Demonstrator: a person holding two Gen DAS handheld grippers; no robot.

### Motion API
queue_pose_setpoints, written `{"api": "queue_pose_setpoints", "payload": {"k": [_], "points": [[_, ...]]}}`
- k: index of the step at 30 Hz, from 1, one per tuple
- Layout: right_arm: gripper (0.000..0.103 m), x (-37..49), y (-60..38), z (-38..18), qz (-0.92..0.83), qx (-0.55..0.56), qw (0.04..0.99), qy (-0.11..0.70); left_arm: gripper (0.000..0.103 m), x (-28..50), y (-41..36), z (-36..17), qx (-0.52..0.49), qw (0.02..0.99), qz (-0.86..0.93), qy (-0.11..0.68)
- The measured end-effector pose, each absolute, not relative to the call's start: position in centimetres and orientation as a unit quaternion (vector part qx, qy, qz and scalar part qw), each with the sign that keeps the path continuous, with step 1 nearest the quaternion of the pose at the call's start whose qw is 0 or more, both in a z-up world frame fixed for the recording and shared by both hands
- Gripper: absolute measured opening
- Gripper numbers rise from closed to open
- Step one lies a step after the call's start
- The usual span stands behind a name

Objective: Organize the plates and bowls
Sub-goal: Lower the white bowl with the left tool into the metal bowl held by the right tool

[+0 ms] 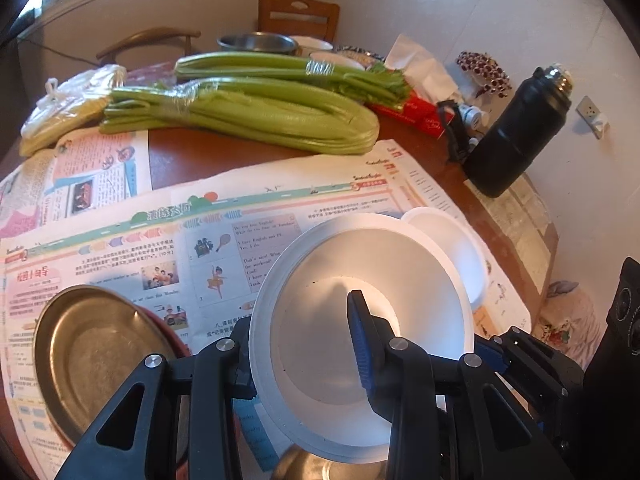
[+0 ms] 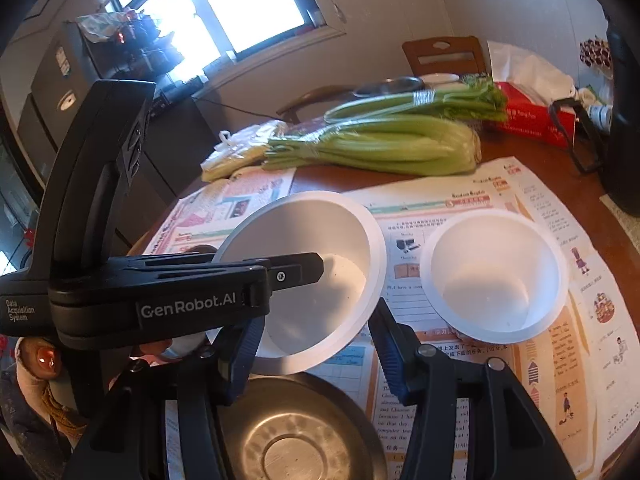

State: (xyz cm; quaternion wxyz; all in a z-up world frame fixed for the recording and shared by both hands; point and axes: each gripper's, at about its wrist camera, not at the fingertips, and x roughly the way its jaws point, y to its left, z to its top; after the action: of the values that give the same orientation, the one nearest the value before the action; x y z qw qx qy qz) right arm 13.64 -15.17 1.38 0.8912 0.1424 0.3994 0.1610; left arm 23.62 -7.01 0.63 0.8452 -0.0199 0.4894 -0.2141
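Observation:
My left gripper (image 1: 300, 316) is shut on the rim of a white bowl (image 1: 400, 264), one blue pad (image 1: 360, 340) inside and the other finger hidden behind the wall. The bowl hangs tilted above the newspaper. The right wrist view shows that bowl (image 2: 344, 232) with the left gripper (image 2: 316, 268) reaching in from the left. A second white bowl (image 2: 496, 276) stands upright on the paper to its right. My right gripper (image 2: 319, 312) is open with nothing pressed between its pads, above a steel dish (image 2: 296, 440). A steel plate (image 1: 92, 356) lies on a red plate at the left.
Celery bunches (image 1: 248, 108) lie across the table's middle, with a bagged item (image 1: 68, 104) to their left. A black flask (image 1: 516, 128) and a red tissue box (image 1: 416, 114) stand at the right. Newspaper (image 1: 120, 248) covers the near table. Two chairs (image 1: 298, 16) stand behind.

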Motion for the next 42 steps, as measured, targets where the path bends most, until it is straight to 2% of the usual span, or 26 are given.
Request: {"api": "queue_pose_setpoints", "payload": {"k": [16, 42], "points": [[0.054, 9.2, -14.4, 5.1, 0.181, 0.121, 0.906, 0.363, 0.036, 18.2, -5.7, 4.3, -0.028, 0.864, -0.215, 0.453], [0.054, 3.8, -17.6, 4.8, 0.208, 0.123, 0.896, 0.373, 0.036, 13.2, -9.1, 3.2, -0.027, 0.858, -0.215, 0.465]]}}
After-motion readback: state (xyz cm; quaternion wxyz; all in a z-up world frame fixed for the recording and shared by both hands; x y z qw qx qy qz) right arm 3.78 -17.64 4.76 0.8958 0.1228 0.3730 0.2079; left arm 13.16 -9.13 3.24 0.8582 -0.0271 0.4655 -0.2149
